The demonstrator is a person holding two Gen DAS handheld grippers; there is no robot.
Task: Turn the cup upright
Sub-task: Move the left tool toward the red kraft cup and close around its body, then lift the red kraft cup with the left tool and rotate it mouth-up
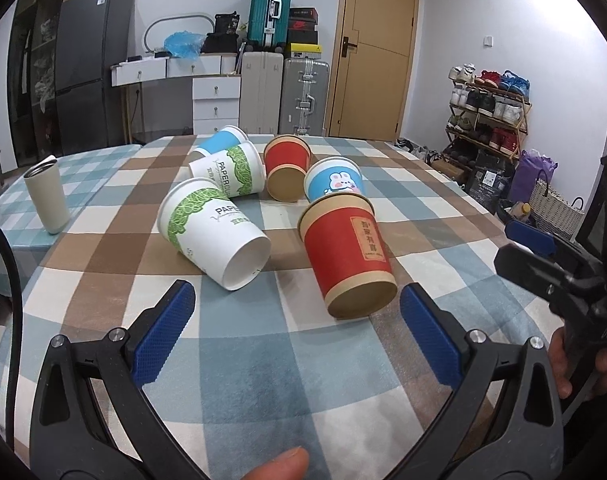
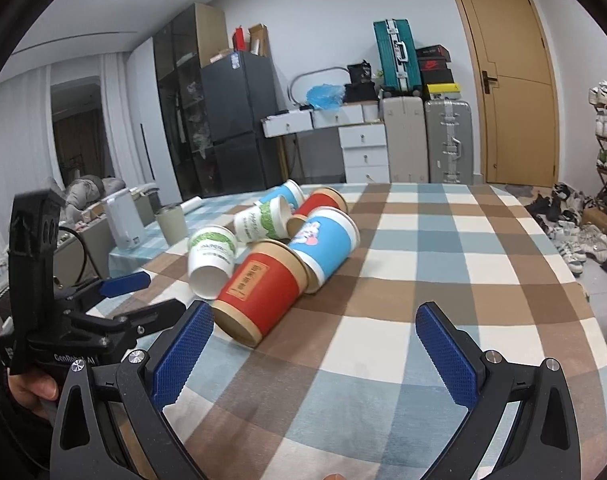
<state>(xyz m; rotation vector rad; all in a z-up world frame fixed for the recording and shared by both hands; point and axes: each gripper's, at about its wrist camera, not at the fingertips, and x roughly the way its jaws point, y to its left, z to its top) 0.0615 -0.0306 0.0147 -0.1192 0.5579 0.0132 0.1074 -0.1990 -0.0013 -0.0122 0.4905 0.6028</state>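
Checked tablecloth (image 1: 103, 248) is bearing a light, crushable red cup (image 1: 349, 256) lying beside the white cup (image 1: 211, 232); left gripper (image 1: 297, 336) and right gripper (image 2: 313, 354) are both gaping, suiting a gentle mid-wall grasp.

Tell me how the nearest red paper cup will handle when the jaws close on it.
The red cup lies on its side on the checked cloth, so a nudge would probably roll it in a curve, given its taper. It looks like thin paper and likely light, so a hard squeeze may dent it. The open left gripper seems wide enough to straddle it.

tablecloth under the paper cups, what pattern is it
A checked tablecloth in brown, pale blue and white squares, clearest in the right wrist view.
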